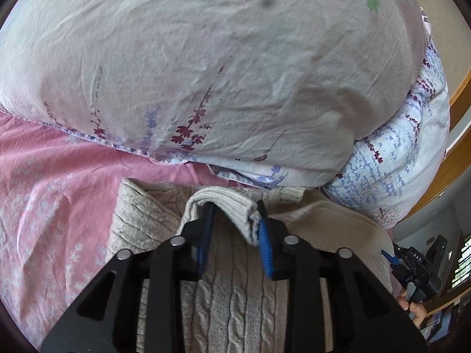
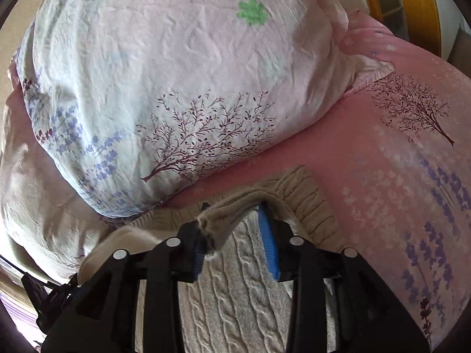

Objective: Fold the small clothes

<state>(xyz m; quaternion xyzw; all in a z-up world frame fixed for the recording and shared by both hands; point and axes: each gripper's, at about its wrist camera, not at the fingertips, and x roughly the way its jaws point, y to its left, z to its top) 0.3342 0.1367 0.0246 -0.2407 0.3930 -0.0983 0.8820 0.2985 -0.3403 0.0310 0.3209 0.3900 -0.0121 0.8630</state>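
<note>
A beige cable-knit sweater point(image 1: 229, 300) is spread on the pink bedsheet point(image 1: 44, 206), at 6 o'clock from the pillow point(image 1: 206, 58). Its ribbed edge is draped between the parted fingers of the left gripper point(image 1: 234, 220) and right gripper point(image 2: 235, 223); whether it is pinched cannot be told.

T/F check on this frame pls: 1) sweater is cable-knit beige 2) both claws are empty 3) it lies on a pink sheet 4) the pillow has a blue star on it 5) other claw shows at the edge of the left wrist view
1) True. The sweater is beige cable knit.
2) False. The left claw and the right claw each have a ribbed edge of the sweater between their fingers.
3) True. The pink sheet lies under it.
4) False. The pillow bears a green flower and tree prints.
5) True, low at the right edge.
</note>
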